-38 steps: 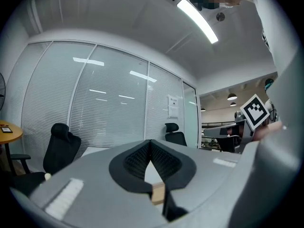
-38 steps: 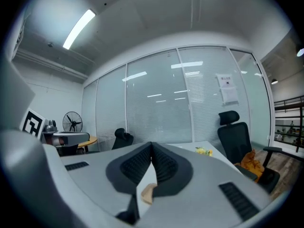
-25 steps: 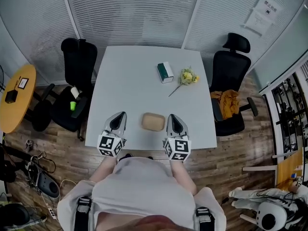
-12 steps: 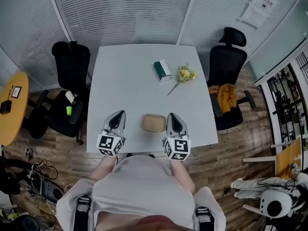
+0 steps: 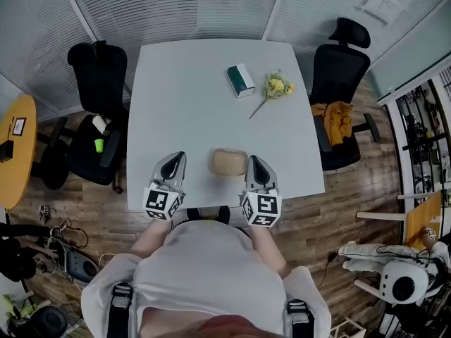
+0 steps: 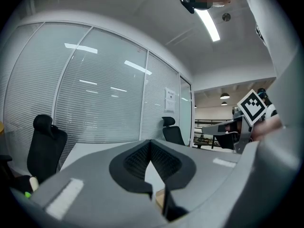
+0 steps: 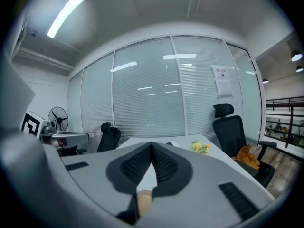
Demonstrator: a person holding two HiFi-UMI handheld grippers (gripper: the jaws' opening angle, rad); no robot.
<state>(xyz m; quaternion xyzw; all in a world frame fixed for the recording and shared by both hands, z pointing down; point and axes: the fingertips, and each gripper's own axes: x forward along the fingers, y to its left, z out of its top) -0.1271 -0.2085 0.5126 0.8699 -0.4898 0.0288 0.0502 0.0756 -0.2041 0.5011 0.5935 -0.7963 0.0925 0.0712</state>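
Observation:
Both grippers hover at the near edge of a white table (image 5: 190, 104). A flat tan rounded object (image 5: 229, 162) lies between them. My left gripper (image 5: 173, 167) is just left of it, with its jaws shut and nothing in them (image 6: 151, 144). The right gripper (image 5: 256, 170) is just right of it, its jaws also shut and holding nothing (image 7: 151, 145). A sliver of the tan object (image 6: 160, 199) shows under the left jaws in the left gripper view. It shows the same way (image 7: 144, 199) in the right gripper view. Neither gripper touches it.
A green and white box (image 5: 241, 80) and a sprig of yellow flowers (image 5: 276, 86) lie on the far right part of the table. Black office chairs stand at the left (image 5: 99, 69) and right (image 5: 345, 48). The right one holds an orange cloth (image 5: 337, 115). Glass walls with blinds stand behind.
The head view has shifted, so the table sits a little higher and closer in frame. Both grippers stay shut beside the tan object. The room slides slightly sideways in the gripper views.

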